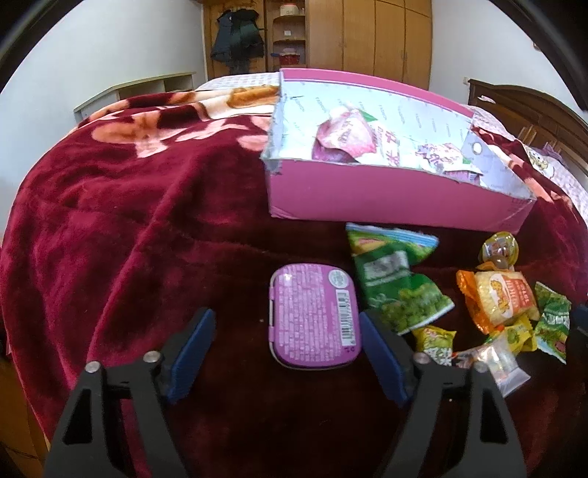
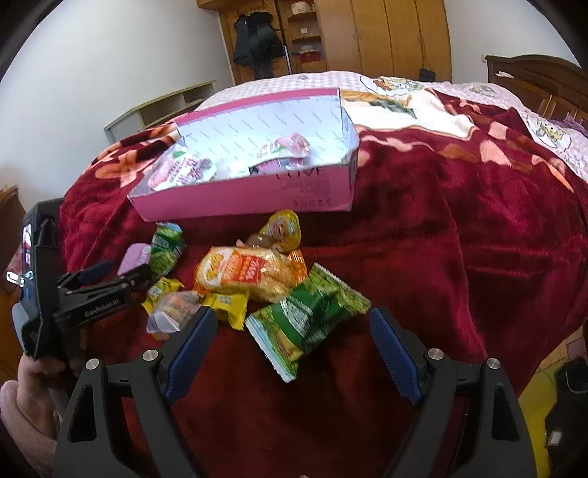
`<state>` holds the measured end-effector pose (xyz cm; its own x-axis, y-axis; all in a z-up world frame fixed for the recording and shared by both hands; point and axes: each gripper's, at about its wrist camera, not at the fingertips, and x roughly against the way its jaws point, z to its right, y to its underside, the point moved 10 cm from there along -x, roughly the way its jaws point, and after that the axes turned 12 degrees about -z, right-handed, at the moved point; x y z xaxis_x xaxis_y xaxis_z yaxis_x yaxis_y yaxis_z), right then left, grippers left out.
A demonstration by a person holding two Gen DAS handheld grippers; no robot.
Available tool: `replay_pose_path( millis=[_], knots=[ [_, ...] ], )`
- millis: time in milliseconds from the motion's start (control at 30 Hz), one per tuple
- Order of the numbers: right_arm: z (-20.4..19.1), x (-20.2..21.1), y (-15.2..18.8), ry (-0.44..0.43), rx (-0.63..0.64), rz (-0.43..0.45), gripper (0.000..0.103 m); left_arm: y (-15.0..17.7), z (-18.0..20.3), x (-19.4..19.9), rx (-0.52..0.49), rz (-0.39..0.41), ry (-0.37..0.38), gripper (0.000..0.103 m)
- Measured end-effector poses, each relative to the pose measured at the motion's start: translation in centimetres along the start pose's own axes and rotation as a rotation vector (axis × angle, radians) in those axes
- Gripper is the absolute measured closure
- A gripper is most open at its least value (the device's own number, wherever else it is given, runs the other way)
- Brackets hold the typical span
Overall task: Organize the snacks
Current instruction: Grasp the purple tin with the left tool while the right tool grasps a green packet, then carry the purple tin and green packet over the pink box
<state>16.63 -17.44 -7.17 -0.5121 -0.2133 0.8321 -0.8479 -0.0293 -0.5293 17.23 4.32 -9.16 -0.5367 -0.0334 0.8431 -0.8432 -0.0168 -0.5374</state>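
Left gripper (image 1: 286,338): jaws spread, blue pads on either side of the purple tin (image 1: 313,315); the right pad is just beside the tin's edge, the left pad stands apart from it — nothing clamped.
Right gripper (image 2: 290,331): jaws wide and released, a green snack packet (image 2: 307,321) lying between the pads, not pressed by either.
Purple tin: flat on the red blanket (image 1: 128,228), label side up, in front of the pink box (image 1: 386,200) and just left of a long green packet (image 1: 397,283).
Pink box: open-topped, on the blanket behind the loose snacks; pink-and-white packets (image 2: 183,171) already lie inside.
Loose snacks: an orange-and-yellow packet (image 2: 250,274) in the middle of the pile, a small round jelly cup (image 2: 283,229) between it and the box, small yellow packets (image 2: 226,305) and a clear wrapped sweet (image 2: 172,310) nearer the grippers.
Person: a hand (image 2: 25,389) at the lower left of the right wrist view, holding the left gripper's handle.
Room: wooden wardrobe (image 1: 367,33) beyond the bed — dark jacket (image 1: 239,36) hanging beside it.
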Motion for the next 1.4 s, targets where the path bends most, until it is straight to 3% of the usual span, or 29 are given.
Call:
replay_pose_path(
  millis=[167,300,633,800,967,1200,1400],
  knots=[
    [0.7,-0.6,0.4,-0.001,-0.022,-0.005,0.016,0.1,-0.2,-0.2,-0.005,0.008,-0.002,0.025],
    [0.6,-1.3,0.5,-0.010,-0.015,-0.010,0.016,0.2,0.0,-1.2,-0.029,-0.010,-0.055,0.025],
    [0.8,-2.5,0.1,-0.044,-0.054,0.013,0.017,0.0,-0.1,-1.1,-0.015,-0.012,-0.046,0.025],
    [0.7,-2.7,0.2,-0.044,-0.058,0.031,0.025,0.1,-0.3,-1.7,-0.002,-0.020,-0.021,0.024],
    [0.8,-2.8,0.1,-0.069,-0.095,0.033,0.044,0.1,-0.3,-1.6,0.005,-0.018,-0.008,0.025],
    [0.9,-2.8,0.1,-0.068,-0.101,0.050,0.049,0.1,0.1,-0.4,-0.017,0.015,-0.024,0.050],
    [1.2,-2.2,0.3,-0.086,-0.134,0.081,0.054,0.3,0.2,0.2,-0.014,0.021,-0.002,0.051]
  ],
)
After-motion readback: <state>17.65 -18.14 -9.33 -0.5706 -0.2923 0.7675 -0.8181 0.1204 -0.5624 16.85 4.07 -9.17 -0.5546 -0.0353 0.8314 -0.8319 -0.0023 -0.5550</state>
